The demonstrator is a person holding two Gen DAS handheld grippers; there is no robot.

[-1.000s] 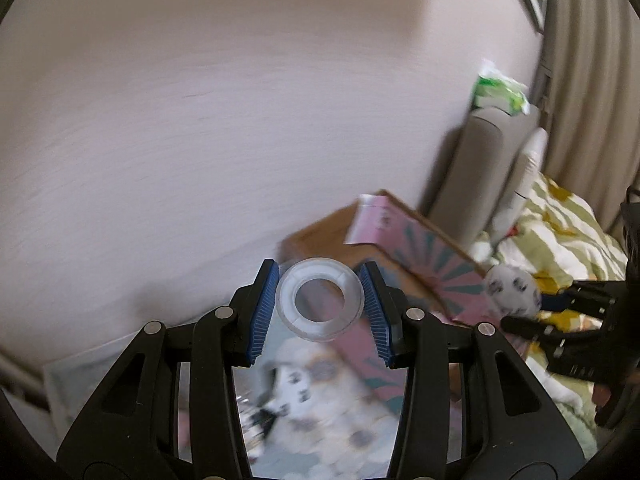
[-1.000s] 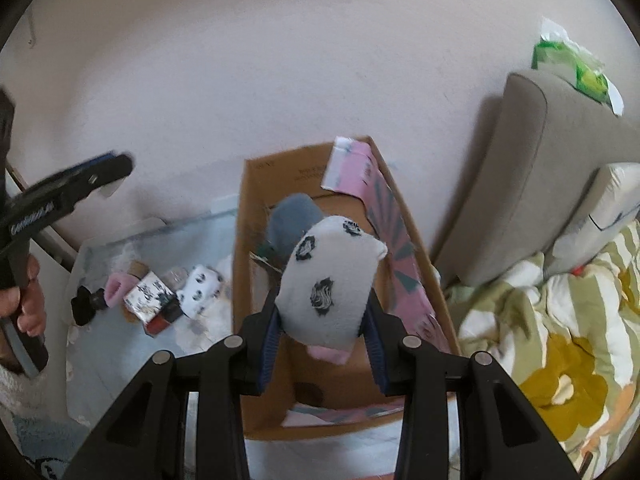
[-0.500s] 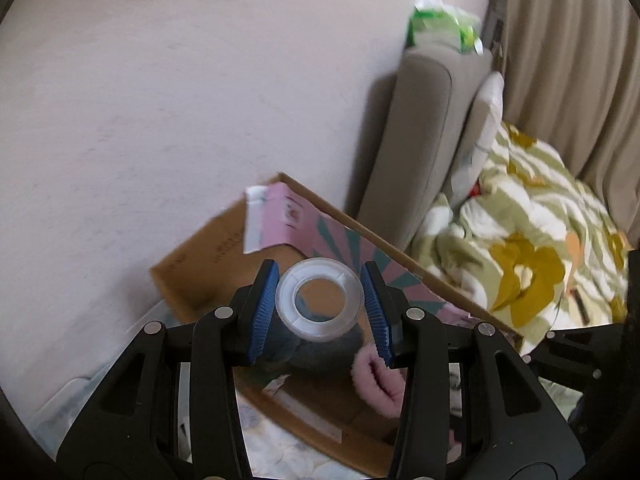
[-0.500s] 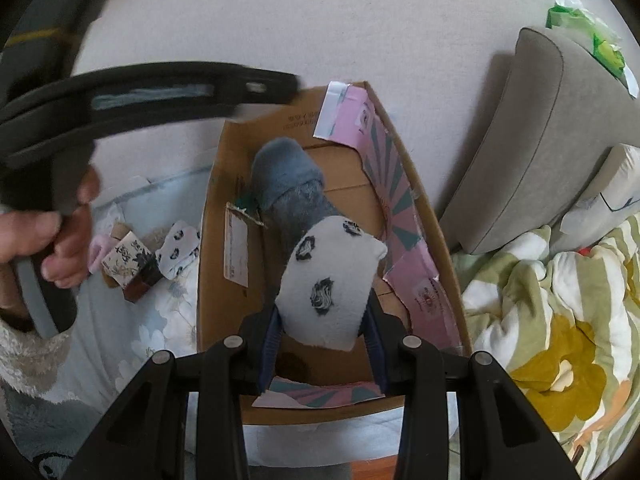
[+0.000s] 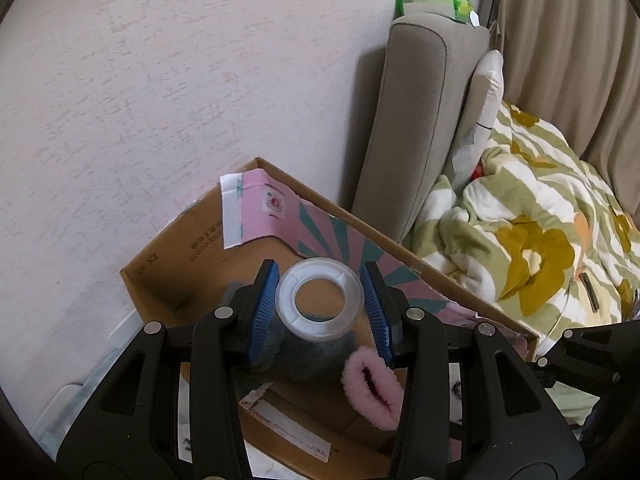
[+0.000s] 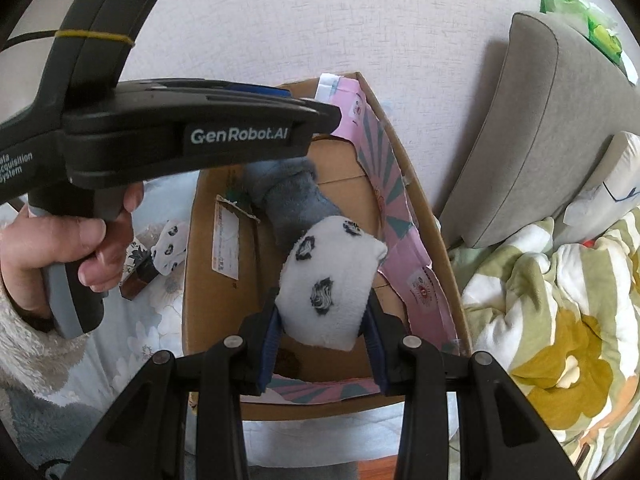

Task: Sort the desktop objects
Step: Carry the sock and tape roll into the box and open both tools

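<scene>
Swung over the cardboard box (image 5: 168, 276) since a second ago: left gripper (image 5: 320, 306), clamped on clear tape roll (image 5: 320, 304), hole axis facing camera. Right gripper (image 6: 322, 320) pinching white panda sock (image 6: 328, 284) above same box, directly over grey sock (image 6: 292, 196); both poised equally near for dropping.

Sock (image 6: 294, 196) in box (image 6: 188, 280) against wall, sofa (image 6: 532, 128) at its right.
</scene>
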